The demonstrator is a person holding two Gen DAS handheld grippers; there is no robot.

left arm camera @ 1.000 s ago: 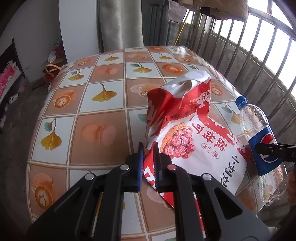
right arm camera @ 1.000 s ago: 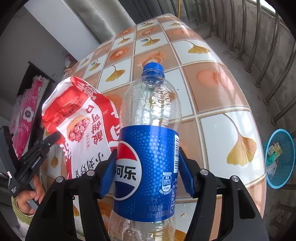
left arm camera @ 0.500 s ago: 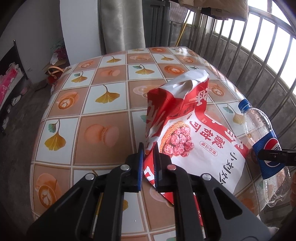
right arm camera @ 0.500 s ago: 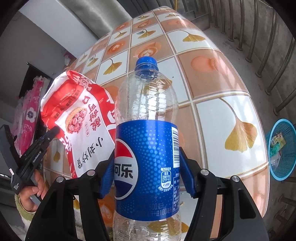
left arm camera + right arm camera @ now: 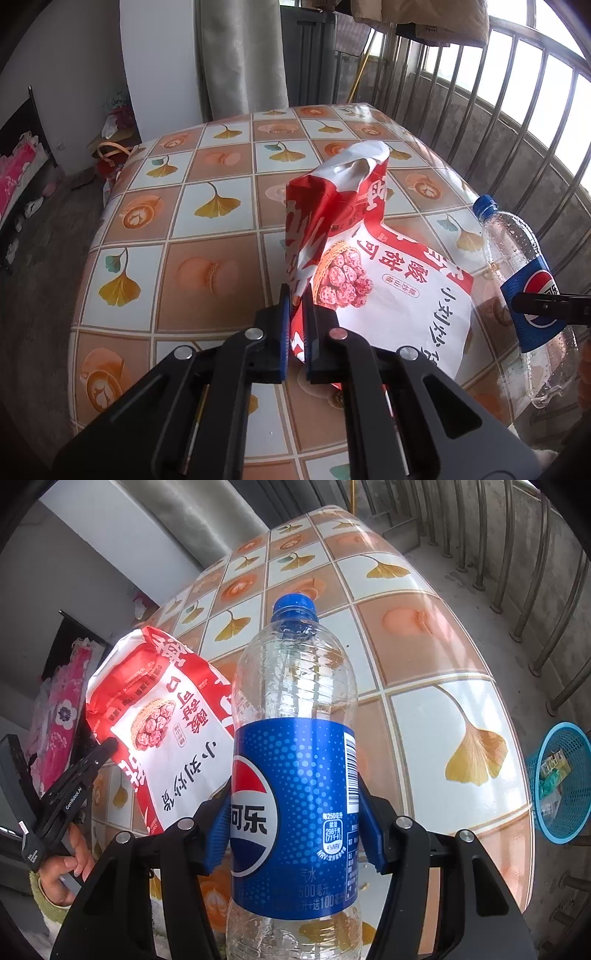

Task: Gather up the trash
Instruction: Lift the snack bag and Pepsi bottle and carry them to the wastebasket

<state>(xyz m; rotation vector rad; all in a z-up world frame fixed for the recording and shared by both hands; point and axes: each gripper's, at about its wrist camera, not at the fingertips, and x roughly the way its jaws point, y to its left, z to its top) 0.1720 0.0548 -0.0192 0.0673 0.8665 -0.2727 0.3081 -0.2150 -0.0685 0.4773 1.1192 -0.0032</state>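
1. Left wrist view: left gripper [image 5: 295, 332] clamped on the lower edge of the red-and-white snack bag [image 5: 369, 266], jaws nearly together with only the film between them. Bag hangs crumpled, torn top up, over the tiled tablecloth [image 5: 207, 273]. Compared with a second ago the table looks farther below and more of the railing [image 5: 517, 122] and curtain [image 5: 240, 55] shows, so the bag seems lifted clear; jaws pinched slightly tighter too.
2. Same view, right edge: empty Pepsi bottle [image 5: 517, 273] tilted, the right gripper's finger [image 5: 550, 307] across its blue label.
3. Right wrist view: right gripper [image 5: 293, 830] about half open, blue pads pressed on both sides of the Pepsi bottle [image 5: 295, 775] label, cap up. Grip unchanged; bottle held above the table.
4. Same view: snack bag [image 5: 162, 723] just left of the bottle, left gripper [image 5: 74, 782] and the person's hand [image 5: 62, 864] below it.
5. Blue mesh waste basket [image 5: 565, 786] on the floor past the table's right edge, some trash already inside.
6. Judgement: both items picked up; next is carrying them right to the basket. Thin pinch on the bag could slip.
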